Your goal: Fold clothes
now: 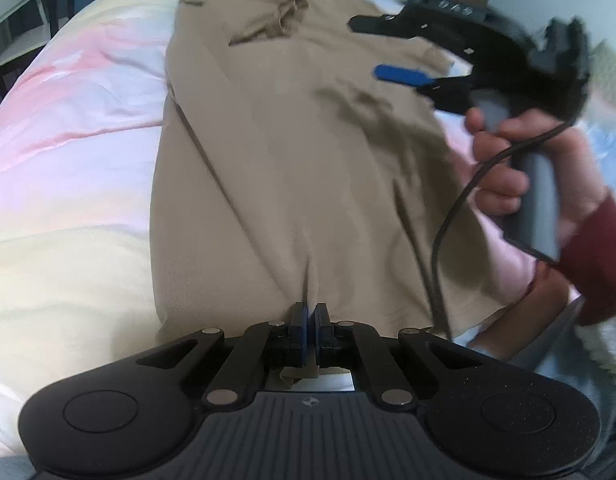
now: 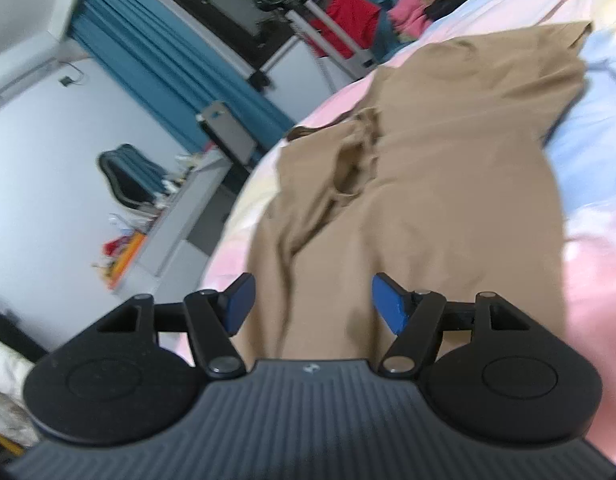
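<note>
At the bottom centre of the left wrist view, the left claw (image 1: 309,314) is clamped on the near hem of the tan garment (image 1: 292,152), which stretches up the frame across the pastel bedspread (image 1: 68,128). The right claw (image 2: 309,300) hovers spread wide over the cloth, gripping nothing (its motion blur suggests speed). With only one point pinched, lifting may drag the garment askew or bunch the wrinkled collar (image 2: 353,168) at mid-frame; a thin hem pinch could also slip.
</note>
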`<action>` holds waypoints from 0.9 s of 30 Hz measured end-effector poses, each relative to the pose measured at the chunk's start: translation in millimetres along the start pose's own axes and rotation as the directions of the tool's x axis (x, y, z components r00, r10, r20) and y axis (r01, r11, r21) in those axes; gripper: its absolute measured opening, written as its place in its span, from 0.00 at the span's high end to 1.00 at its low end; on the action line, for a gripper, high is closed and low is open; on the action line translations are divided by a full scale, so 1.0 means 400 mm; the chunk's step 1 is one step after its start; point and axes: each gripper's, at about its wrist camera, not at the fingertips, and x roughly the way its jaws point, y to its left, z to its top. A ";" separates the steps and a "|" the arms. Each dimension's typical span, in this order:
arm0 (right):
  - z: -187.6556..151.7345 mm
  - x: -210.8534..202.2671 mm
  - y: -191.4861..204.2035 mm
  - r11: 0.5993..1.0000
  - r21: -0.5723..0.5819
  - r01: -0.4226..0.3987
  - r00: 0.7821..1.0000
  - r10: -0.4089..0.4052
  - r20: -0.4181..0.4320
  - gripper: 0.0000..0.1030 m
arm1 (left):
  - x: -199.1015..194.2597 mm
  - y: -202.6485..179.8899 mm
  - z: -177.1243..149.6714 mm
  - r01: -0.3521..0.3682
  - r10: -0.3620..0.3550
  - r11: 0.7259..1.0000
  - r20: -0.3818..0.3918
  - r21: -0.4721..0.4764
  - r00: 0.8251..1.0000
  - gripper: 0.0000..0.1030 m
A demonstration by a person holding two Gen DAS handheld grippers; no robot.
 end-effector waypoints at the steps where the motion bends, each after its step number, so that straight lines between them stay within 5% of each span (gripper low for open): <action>1: 0.006 0.016 -0.002 0.999 0.030 -0.013 1.000 0.013 -0.003 0.36 | -0.014 0.007 -0.009 0.018 -0.018 1.000 0.018 -0.009 1.000 0.97; 6: 0.045 0.132 -0.005 0.984 0.167 -0.057 0.998 0.059 -0.010 0.36 | -0.062 0.026 -0.045 0.089 -0.086 0.996 0.099 -0.023 0.991 0.97; 16: 0.088 0.480 -0.020 0.986 0.157 0.064 0.998 -0.063 -0.009 0.45 | -0.060 0.068 -0.035 0.172 -0.166 0.984 0.137 -0.038 0.977 0.97; 17: 0.097 0.500 -0.019 0.987 0.144 0.072 0.997 -0.074 0.007 0.50 | -0.051 0.070 -0.038 0.184 -0.179 0.983 0.130 -0.027 0.975 0.97; 19: 0.116 0.528 -0.012 0.986 0.129 0.106 0.994 -0.109 0.015 0.94 | -0.023 0.077 -0.030 0.207 -0.204 0.978 0.124 -0.009 0.971 0.98; 23: 0.155 0.505 0.036 0.992 0.023 0.124 0.985 -0.126 0.115 0.95 | -0.009 0.096 -0.047 0.248 -0.247 0.969 0.127 0.003 0.961 0.98; 27: 0.200 0.469 0.051 0.986 -0.010 0.168 0.975 -0.164 0.149 0.95 | 0.020 0.085 -0.049 0.230 -0.230 0.973 0.075 0.011 0.970 0.98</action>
